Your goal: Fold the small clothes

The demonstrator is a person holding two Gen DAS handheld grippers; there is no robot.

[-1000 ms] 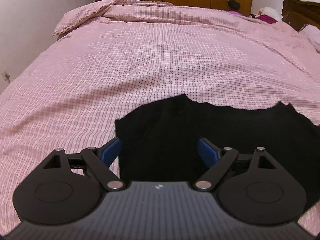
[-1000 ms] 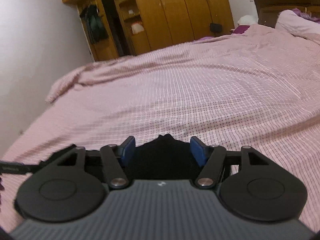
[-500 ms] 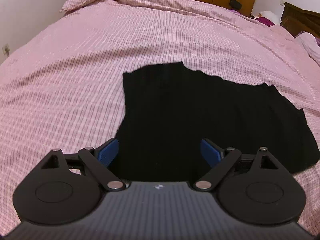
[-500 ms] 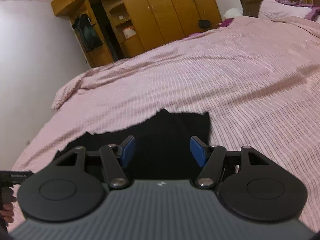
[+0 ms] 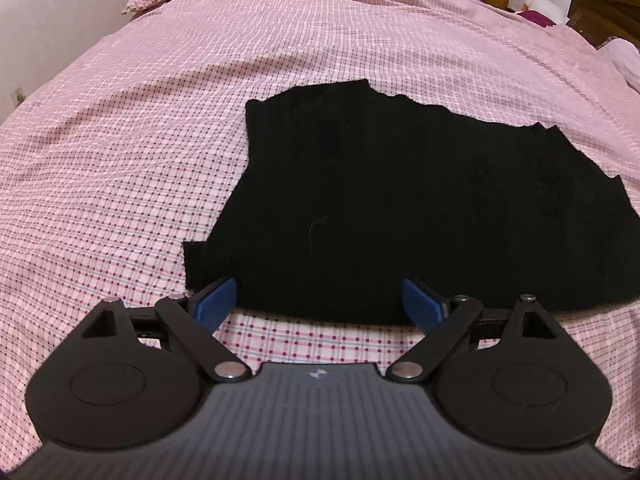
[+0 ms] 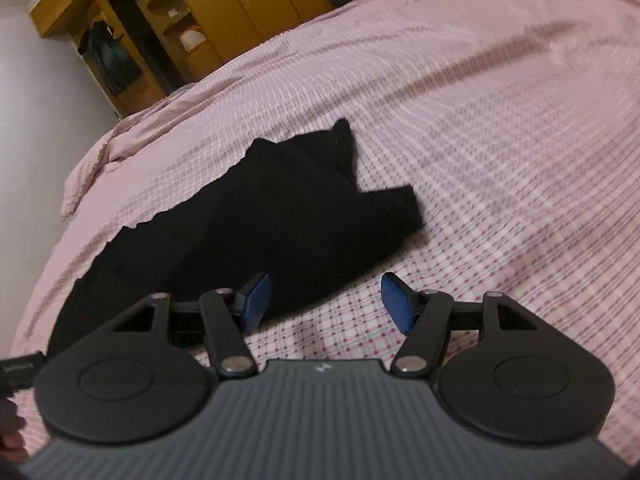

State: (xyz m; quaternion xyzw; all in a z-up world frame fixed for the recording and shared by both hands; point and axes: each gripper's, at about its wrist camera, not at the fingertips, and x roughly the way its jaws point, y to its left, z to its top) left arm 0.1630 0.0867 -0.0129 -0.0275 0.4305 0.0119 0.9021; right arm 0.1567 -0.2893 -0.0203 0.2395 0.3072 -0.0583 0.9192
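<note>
A small black knitted garment [image 5: 400, 200] lies spread flat on the pink checked bedspread [image 5: 120, 140], one short sleeve sticking out at its left. My left gripper [image 5: 320, 300] hovers open just over the garment's near hem, blue pads wide apart, nothing between them. In the right wrist view the same garment [image 6: 260, 232] lies left of centre with its other sleeve [image 6: 394, 208] pointing right. My right gripper [image 6: 324, 300] is open above the near right edge, left pad over black cloth, right pad over bedspread, gripping nothing.
The bed fills both views. Wooden wardrobes [image 6: 224, 12] stand beyond its far end, a dark headboard [image 5: 604, 12] and pillow [image 5: 626, 60] at the right. A white wall [image 6: 36, 100] runs along the left. The other gripper's edge [image 6: 20, 368] shows at lower left.
Both grippers pulled back toward me and sank, so more of the garment shows ahead, including its near hem and sleeves. The right view has rolled. Both stayed open.
</note>
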